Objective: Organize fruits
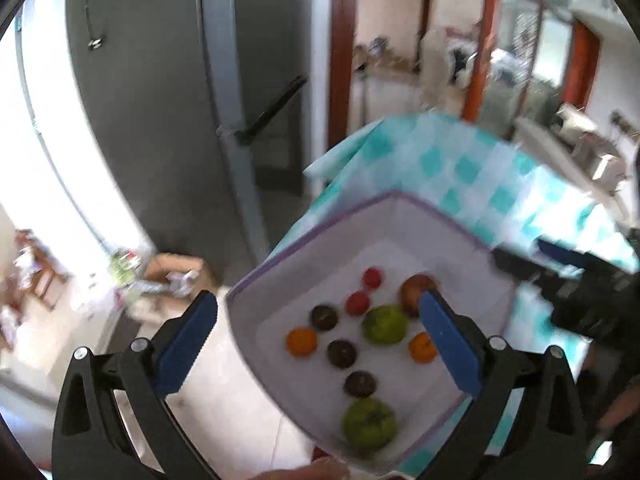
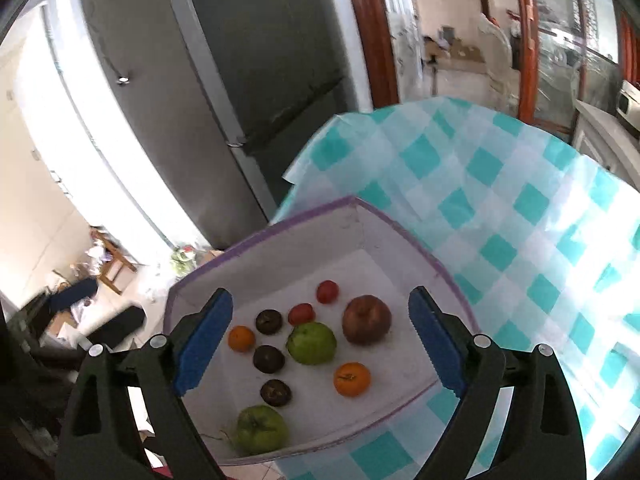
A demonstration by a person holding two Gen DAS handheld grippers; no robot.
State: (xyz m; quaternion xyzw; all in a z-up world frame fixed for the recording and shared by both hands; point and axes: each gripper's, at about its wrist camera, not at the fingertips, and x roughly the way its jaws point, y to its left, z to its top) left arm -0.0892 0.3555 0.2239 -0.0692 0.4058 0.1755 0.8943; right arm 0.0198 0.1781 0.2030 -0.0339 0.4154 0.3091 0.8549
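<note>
So both grippers are hovering above the white bin point(image 2: 280, 240) and looking down into it at a slant, and all the fruit is sitting on the bin floor, ahead of and below the fingers. The left gripper point(image 1: 320, 336) is standing wide with nothing between its blue pads, and the right gripper point(image 2: 320, 332) is standing just as wide and empty.

From the right gripper, the brown apple point(image 2: 366, 319) and the bigger green guava point(image 2: 311, 343) are lying pretty much dead centre between the fingers, with an orange point(image 2: 352, 378) slightly nearer. From the left one the apple point(image 1: 414, 288) is half hiding behind its right finger, so I'm guessing the right hand is better lined up for it. These are all roundish, so no real long axis to worry about.

What's crowding things: three dark fruits point(image 2: 269, 359), two small red ones point(image 2: 301, 314), another orange point(image 2: 241, 338) and a second guava point(image 2: 261, 429) near the closest wall. The checked tablecloth point(image 2: 500, 220) is lying beyond the bin, and a grey fridge point(image 2: 224, 80) past that.
</note>
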